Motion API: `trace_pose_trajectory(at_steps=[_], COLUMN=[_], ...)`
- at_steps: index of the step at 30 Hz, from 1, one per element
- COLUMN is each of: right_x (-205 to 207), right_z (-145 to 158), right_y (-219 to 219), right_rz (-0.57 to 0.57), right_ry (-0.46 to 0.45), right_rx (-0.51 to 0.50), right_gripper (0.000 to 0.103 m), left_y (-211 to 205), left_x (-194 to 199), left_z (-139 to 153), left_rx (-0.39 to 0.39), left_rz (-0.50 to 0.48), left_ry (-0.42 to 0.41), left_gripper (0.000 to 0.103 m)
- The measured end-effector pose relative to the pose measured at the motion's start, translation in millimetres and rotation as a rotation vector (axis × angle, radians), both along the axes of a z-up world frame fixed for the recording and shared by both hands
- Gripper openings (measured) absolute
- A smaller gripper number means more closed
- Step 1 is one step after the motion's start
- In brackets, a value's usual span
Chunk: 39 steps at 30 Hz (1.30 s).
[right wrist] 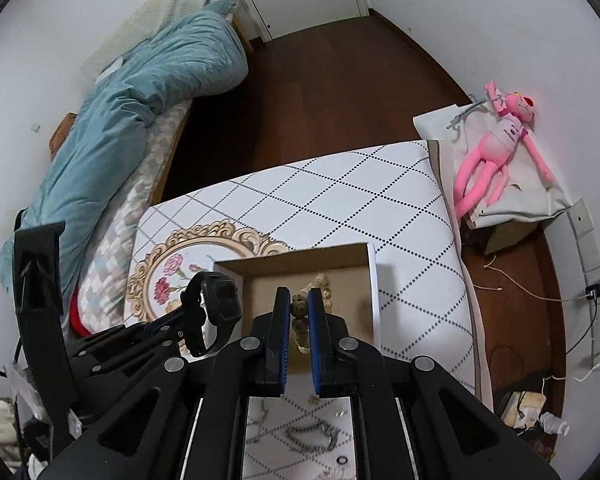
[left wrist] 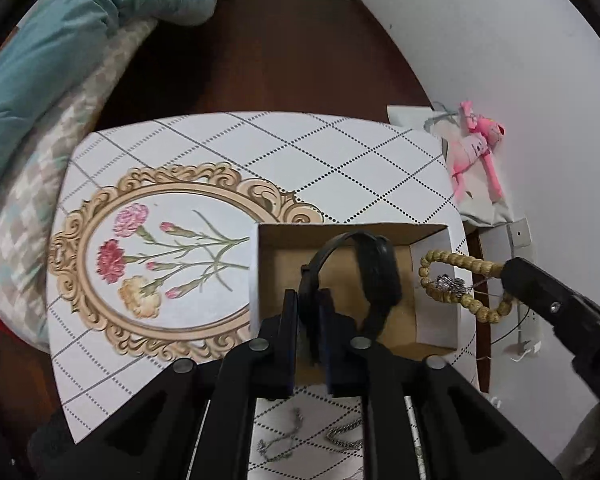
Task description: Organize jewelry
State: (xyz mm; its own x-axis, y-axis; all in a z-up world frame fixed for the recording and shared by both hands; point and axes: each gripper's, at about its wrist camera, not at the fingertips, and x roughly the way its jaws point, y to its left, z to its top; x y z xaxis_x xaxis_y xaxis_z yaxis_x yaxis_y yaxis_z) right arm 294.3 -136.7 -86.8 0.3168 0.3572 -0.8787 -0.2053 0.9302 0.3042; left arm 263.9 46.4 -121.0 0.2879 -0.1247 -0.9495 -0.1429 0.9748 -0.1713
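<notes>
The left gripper [left wrist: 309, 300] grasps a black watch [left wrist: 360, 276] by its strap, pinched between the fingers, and holds it above an open cardboard box [left wrist: 436, 320] that sits on a table [left wrist: 260, 152] covered with a diamond-patterned cloth bearing a framed flower print. The lower end of the strap is hidden between the fingers, so how far it reaches cannot be made out. The right gripper [right wrist: 299, 308] is clenched on a string of wooden beads [right wrist: 300, 300]; in its own view only a few beads show between and beyond the fingers, over the box [right wrist: 374, 280], while the left view shows the bead loop [left wrist: 460, 284] hanging just beside the box's right wall with a small silver ornament tangled in it, too blurred to identify. Near the bottom edge, thin silver chains [right wrist: 312, 436] lie on the cloth, partly blocked by the gripper frames. A pink plush toy [right wrist: 496, 152] lies beyond the table's right edge.
</notes>
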Motion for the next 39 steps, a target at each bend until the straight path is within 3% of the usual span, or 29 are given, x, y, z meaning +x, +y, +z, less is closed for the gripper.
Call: trace_pose_trajectory(at_steps=[3, 5, 7, 8, 9, 11, 12, 15, 19, 23, 32, 39], right_x=[13, 19, 20, 19, 16, 11, 6, -4, -16, -23, -31, -45], right_z=[-14, -30, -42, -46, -48, -50, -52, -56, -60, -69, -69, -51], right_y=[8, 10, 9, 7, 5, 0, -2, -10, -10, -6, -6, -9], right_rz=[0.025, 0.040, 0.042, 0.040, 0.032, 0.023, 0.023, 0.008, -0.009, -0.004, -0.003, -0.017], right_ry=[0.028, 0.077, 0.100, 0.103, 0.097, 0.076, 0.065, 0.033, -0.017, -0.046, -0.081, -0.127], right_rx=[0.002, -0.007, -0.042, -0.059, -0.074, -0.126, -0.152, -0.228, -0.339, -0.408, -0.443, -0.447], right_gripper=[0.009, 0.010, 0.010, 0.014, 0.019, 0.043, 0.047, 0.058, 0.093, 0.103, 0.103, 0.103], left_y=[0, 1, 5, 7, 8, 11, 12, 14, 14, 12, 11, 3], left_x=[7, 6, 2, -1, -2, -8, -12, -20, -30, -38, -49, -63], left_z=[0, 2, 4, 3, 1, -4, -6, -12, -19, -25, -23, -14], left_rx=[0.043, 0.067, 0.072, 0.075, 0.085, 0.094, 0.104, 0.144, 0.180, 0.210, 0.203, 0.226], left_rz=[0.002, 0.002, 0.020, 0.023, 0.027, 0.035, 0.042, 0.053, 0.054, 0.056, 0.073, 0.064], left_ry=[-0.010, -0.027, -0.044, -0.050, -0.047, -0.041, -0.044, -0.066, -0.097, -0.102, -0.110, -0.127], left_gripper=[0.021, 0.059, 0.070, 0.070, 0.071, 0.073, 0.074, 0.088, 0.103, 0.103, 0.103, 0.103])
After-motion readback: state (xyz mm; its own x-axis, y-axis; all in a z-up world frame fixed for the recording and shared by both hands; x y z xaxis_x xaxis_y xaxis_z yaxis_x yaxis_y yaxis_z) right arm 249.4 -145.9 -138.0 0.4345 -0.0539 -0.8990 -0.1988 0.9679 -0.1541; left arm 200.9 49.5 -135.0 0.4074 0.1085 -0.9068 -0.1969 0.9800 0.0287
